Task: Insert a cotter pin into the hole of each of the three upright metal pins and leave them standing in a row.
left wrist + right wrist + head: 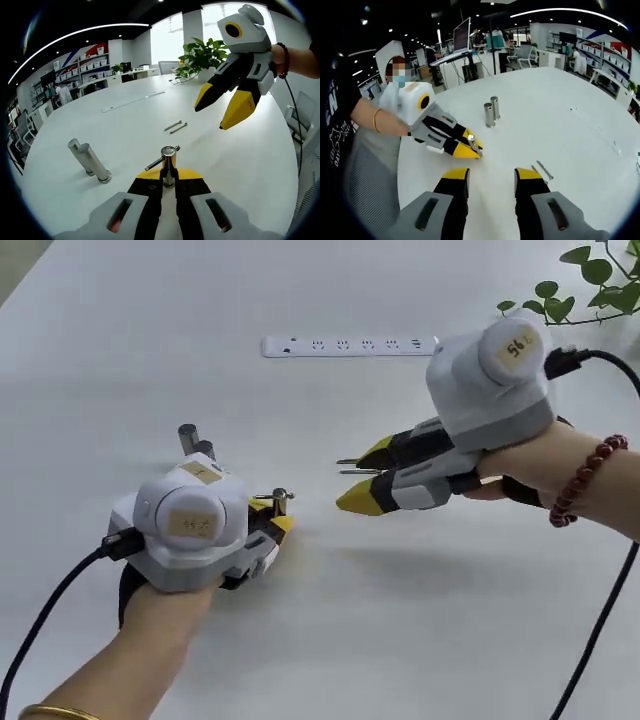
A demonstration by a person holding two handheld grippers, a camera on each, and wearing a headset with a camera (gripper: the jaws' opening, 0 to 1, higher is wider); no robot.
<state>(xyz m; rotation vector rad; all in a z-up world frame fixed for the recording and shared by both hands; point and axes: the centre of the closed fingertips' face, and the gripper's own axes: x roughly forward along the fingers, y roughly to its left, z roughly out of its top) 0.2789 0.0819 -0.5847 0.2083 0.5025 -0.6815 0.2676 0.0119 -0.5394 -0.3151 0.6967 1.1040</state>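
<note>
My left gripper (272, 524) (169, 181) is shut on an upright metal pin (280, 499) (169, 159) standing on the white table. A thin cotter pin (159, 162) runs through its hole and sticks out sideways. Two more upright metal pins (193, 441) (90, 161) (490, 113) stand close together to its left. Two loose cotter pins (348, 466) (175, 127) (540, 171) lie on the table just ahead of my right gripper (358, 478) (491, 176), which hovers open with nothing between its jaws. The right gripper view also takes in the left gripper (465, 148) with its pin.
A white power strip (350, 345) lies at the far side of the table (330, 640). A potted plant (592, 282) stands at the back right corner. Black cables trail from both grippers toward the near edge.
</note>
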